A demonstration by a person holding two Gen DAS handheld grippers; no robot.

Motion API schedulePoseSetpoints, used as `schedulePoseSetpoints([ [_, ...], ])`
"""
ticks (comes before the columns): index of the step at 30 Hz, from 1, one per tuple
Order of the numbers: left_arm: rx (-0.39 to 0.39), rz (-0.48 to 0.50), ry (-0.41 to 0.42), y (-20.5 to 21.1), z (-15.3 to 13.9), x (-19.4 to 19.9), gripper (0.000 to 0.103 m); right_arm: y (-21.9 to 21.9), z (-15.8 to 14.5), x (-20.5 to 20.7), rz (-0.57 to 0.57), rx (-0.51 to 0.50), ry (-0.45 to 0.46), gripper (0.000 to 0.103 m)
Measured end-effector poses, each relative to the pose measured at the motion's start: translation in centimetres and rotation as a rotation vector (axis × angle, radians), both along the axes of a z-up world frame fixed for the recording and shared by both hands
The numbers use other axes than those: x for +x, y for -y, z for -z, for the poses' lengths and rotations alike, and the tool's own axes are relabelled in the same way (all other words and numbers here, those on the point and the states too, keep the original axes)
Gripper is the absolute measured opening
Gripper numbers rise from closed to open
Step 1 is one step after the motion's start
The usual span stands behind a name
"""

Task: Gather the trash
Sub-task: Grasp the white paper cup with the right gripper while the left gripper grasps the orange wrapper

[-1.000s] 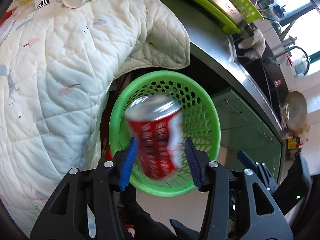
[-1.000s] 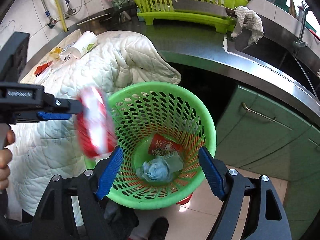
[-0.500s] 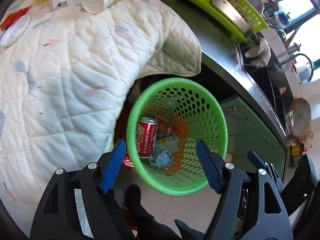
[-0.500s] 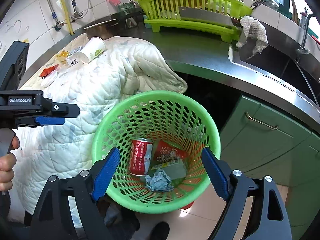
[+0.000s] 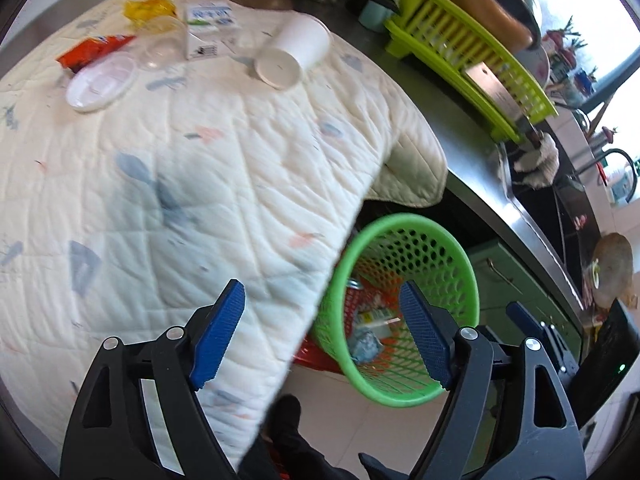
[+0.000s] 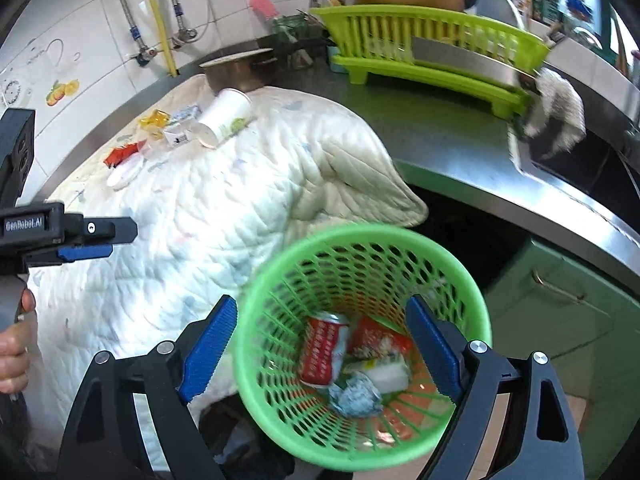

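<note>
A green mesh basket (image 6: pixel 472 280) stands on the floor below the quilt edge; it also shows in the left wrist view (image 5: pixel 464 256). Inside lie a red can (image 6: pixel 324 350), a red wrapper (image 6: pixel 376 338) and crumpled paper (image 6: pixel 356 396). My left gripper (image 5: pixel 322 332) is open and empty over the quilt edge; it shows at the left of the right wrist view (image 6: pixel 86 252). My right gripper (image 6: pixel 320 344) is open and empty above the basket. On the quilt lie a white paper cup (image 5: pixel 294 50), a small carton (image 5: pixel 208 26), a plastic lid (image 5: pixel 100 84), a red wrapper (image 5: pixel 94 50) and a yellow wrapper (image 5: pixel 150 6).
A white quilted cloth (image 5: pixel 180 184) covers the left of the steel counter (image 6: pixel 460 148). A green dish rack (image 6: pixel 432 48) stands at the back. A rag (image 6: pixel 556 108) hangs at the sink edge. Green cabinet doors (image 6: pixel 560 312) stand right of the basket.
The red can left my left gripper and dropped into the basket. My left gripper has since moved left and up, over the quilt. My right gripper stayed open above the basket.
</note>
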State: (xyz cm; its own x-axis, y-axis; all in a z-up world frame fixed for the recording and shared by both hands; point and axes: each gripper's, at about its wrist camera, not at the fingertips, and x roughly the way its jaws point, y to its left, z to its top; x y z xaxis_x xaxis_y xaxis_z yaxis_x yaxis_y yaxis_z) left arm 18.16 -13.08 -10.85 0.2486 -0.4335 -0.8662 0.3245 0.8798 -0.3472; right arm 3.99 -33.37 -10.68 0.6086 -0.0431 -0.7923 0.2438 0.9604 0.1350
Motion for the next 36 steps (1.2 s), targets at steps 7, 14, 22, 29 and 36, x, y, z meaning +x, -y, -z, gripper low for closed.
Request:
schedulePoseSetpoints([
  [7, 0.009, -0.070, 0.046, -4.0, -1.2, 2.4, 0.080, -2.4, -1.6, 5.3, -0.060, -0.009, 0.034, 0.083],
  [14, 0.024, -0.148, 0.066, -8.3, -1.4, 5.5, 0.081, -4.8, -2.7, 12.5, -0.104, 0.036, 0.059, 0.083],
  [22, 0.019, -0.225, 0.080, -12.5, -2.0, 9.1, 0.081, -6.8, -3.2, 21.5, -0.101, 0.094, 0.055, 0.083],
  [29, 0.021, -0.281, 0.095, -15.6, -2.1, 11.7, 0.081, -6.5, -2.4, 27.6, -0.044, 0.152, 0.017, 0.082],
  [36, 0.080, -0.375, 0.118, -19.9, -1.4, 14.9, 0.081, -5.2, -0.3, 31.4, 0.024, 0.223, -0.039, 0.079],
])
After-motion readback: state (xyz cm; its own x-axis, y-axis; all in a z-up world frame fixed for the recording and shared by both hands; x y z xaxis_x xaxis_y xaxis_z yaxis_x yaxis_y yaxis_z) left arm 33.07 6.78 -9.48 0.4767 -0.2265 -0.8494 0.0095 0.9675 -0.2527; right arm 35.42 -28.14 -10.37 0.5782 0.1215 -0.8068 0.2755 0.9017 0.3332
